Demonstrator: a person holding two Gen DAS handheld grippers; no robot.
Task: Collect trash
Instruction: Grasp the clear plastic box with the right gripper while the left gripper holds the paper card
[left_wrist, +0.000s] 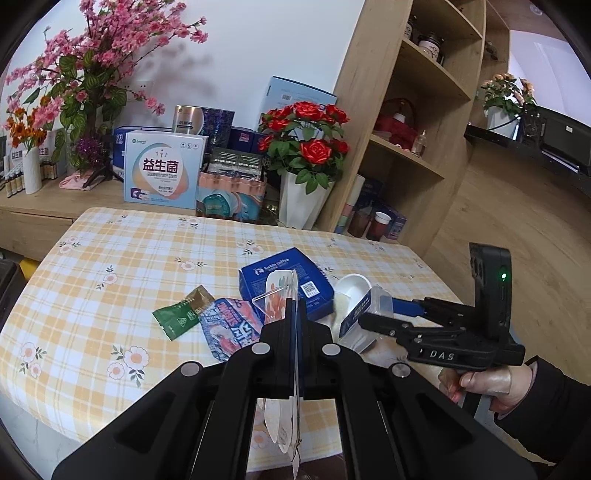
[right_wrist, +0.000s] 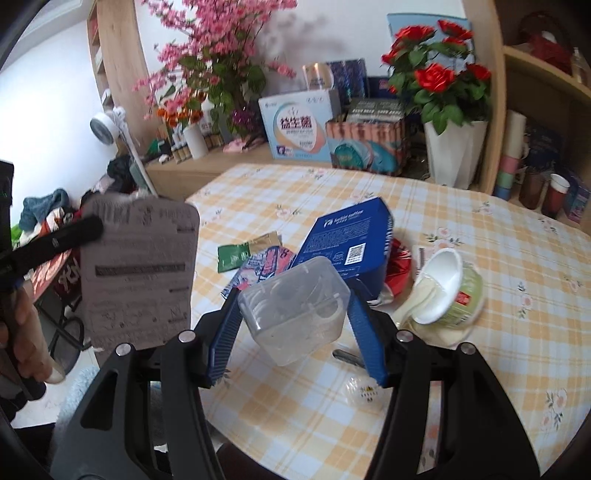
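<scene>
Two tools are held tilted downward over the bench (left_wrist: 110, 258): left tool (left_wrist: 294, 314) clamped on a flat packet (left_wrist: 282, 295), right tool (right_wrist: 291, 325) gripping a clear plastic box (right_wrist: 295, 306).

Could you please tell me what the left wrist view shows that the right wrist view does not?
Only the left wrist view shows the right gripper from outside, with the person's hand on its handle.

Only the right wrist view shows the printed back of the flat packet and the green-banded white paper bowl.

Both show the blue cardboard coffee box, the clear plastic box between the right fingers, and the green sachet.
</scene>
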